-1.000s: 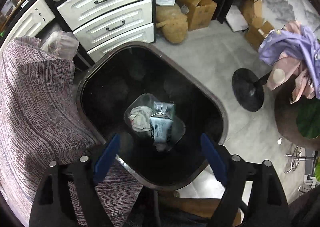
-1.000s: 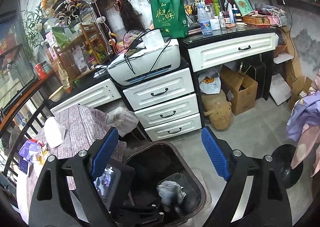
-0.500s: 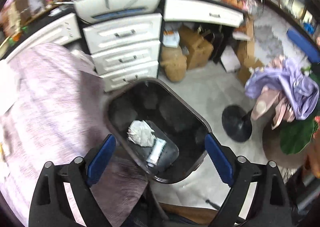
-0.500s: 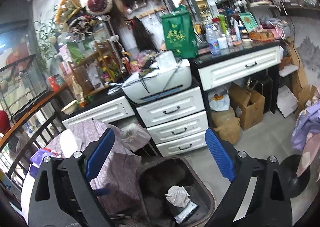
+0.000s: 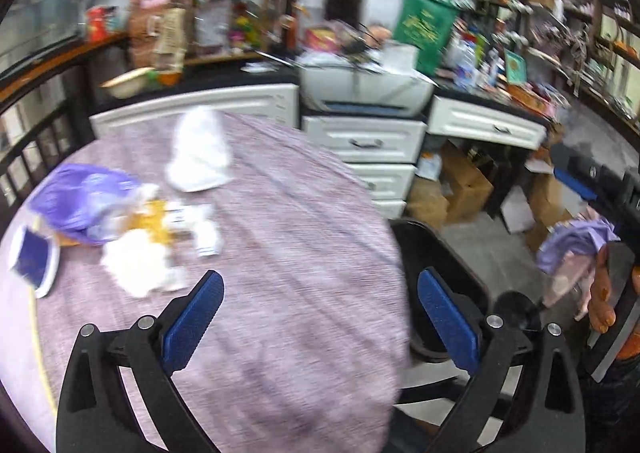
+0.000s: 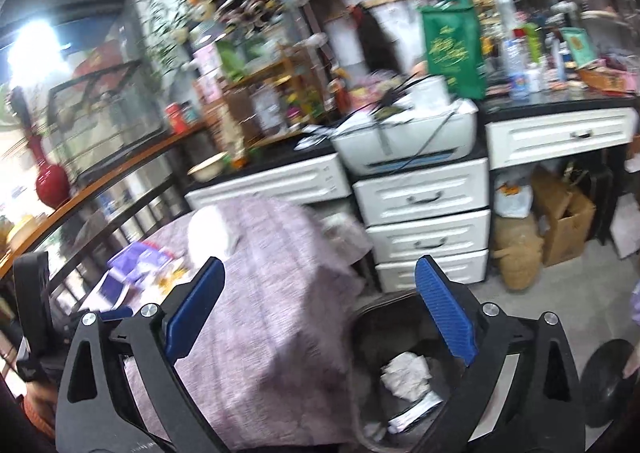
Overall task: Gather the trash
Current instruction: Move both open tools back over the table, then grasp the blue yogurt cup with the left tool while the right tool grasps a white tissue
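1. While your left tongs [image 5: 320, 309] stand wide and empty above the purple tablecloth [image 5: 280, 253], the litter lies ahead and to their left: crumpled white tissue [image 5: 134, 267], yellow scraps [image 5: 154, 219], a purple plastic bag [image 5: 80, 203] and a small white carton [image 5: 206, 235], all clustered together, clear of both blue pads [image 5: 192, 333].
2. Farther ahead of that left pad, a white paper bag [image 5: 200, 151] sits alone on the cloth.
3. Your right tongs [image 6: 318, 307] are equally wide and empty, held over the table's edge.
4. Below their right finger stands the black bin [image 6: 374, 317], with crumpled paper [image 6: 406, 373] and a flat white packet [image 6: 416, 411] already inside.
5. Beyond both tongs, white drawers [image 6: 424, 229] and a printer [image 6: 404, 141] line the cluttered wall.
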A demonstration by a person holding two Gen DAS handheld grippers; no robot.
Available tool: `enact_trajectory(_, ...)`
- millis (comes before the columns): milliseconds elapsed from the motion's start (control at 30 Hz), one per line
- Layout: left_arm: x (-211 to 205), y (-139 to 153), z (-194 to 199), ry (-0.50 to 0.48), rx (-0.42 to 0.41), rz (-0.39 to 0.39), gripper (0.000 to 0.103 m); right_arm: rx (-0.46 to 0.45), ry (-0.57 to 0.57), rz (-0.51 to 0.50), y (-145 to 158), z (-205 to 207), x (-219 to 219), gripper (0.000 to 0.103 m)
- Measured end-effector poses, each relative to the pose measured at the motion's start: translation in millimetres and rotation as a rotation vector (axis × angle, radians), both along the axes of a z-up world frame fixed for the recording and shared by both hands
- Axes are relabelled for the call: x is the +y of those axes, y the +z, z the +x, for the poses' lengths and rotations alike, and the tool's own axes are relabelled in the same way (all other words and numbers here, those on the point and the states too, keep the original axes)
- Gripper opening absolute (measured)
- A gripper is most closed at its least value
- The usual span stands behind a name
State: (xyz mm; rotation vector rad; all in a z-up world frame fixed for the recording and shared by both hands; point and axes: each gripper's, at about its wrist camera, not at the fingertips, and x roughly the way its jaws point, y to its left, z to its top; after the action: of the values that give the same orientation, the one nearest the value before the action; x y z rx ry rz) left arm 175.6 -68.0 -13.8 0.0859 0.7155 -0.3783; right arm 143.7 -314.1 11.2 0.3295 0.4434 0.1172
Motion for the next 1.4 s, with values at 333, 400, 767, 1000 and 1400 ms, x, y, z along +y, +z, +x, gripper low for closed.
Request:
enact_trajectory(333,123.4,-12.2,-6.7,0.261,-0.007,-0.045,0.097,0.164,0.264,-0.008,-30.6,34.7,83.7,0.097)
enact_trajectory(400,144.6,-15.1,-7.6,0.313,-0.006,-0.045,0.097,0.187,0.304,-0.018,-33.6,42.4,99.4,0.097)
enact_trajectory(767,253.9,-35.5,12.5,0.522,0.039,-0.032,0.097,0.222,0.519,-0.166,-44.2,79.7,212.3,0.097)
enact_trajectory(1000,276.7,-35.9,55.8,0.558,0.055,-0.001,0.097,0.240,0.599,-0.241,-49.1,114.3,268.4,0.097)
enact_trajectory(1400,300.2,-46.0,116.5,0.621,0.063,0.003,0.097,0.322,0.631,-0.402,-74.5,159.7,332.5,0.082)
